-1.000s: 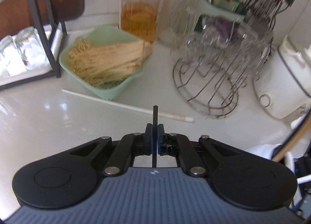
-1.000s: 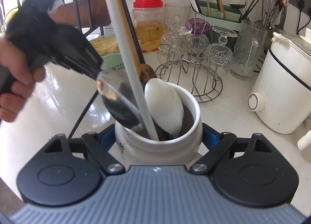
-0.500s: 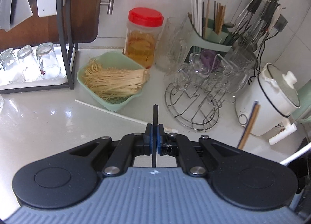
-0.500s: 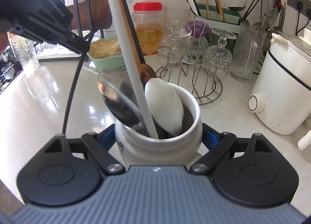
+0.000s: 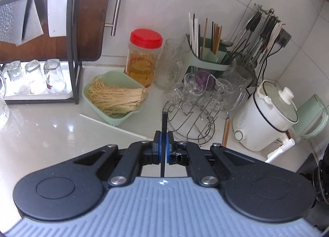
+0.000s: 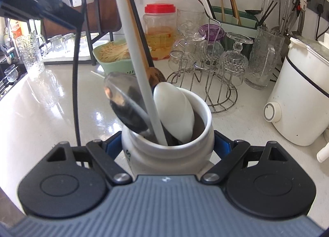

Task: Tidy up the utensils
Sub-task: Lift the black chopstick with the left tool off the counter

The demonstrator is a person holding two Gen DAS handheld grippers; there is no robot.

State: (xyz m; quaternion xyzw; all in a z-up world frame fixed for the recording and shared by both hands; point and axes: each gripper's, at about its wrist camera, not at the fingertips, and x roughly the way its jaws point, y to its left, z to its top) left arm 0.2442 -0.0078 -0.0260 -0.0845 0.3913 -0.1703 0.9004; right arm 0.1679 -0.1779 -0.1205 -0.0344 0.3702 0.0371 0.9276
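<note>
My right gripper (image 6: 167, 144) is shut on a white ceramic jar (image 6: 167, 150) that holds a metal spoon (image 6: 125, 105), a white spoon (image 6: 174, 111), a wooden spoon and a white chopstick (image 6: 135, 52). My left gripper (image 5: 163, 146) is shut on a thin black chopstick (image 5: 163, 126); in the right wrist view it hangs high at upper left with the black chopstick (image 6: 76, 84) dangling down to the jar's left. A white chopstick (image 5: 111, 125) lies on the counter in front of the green bowl.
A green bowl of noodles (image 5: 115, 97), a red-lidded jar (image 5: 144, 58), a wire rack of glasses (image 5: 197, 105), a green chopstick holder (image 5: 207, 56) and a white cooker (image 5: 265, 115) stand along the back. Upturned glasses (image 5: 35, 76) sit on a tray at left.
My left gripper has risen high above the counter with the black chopstick, lifting its lower end off the surface. The right gripper and jar have stayed put.
</note>
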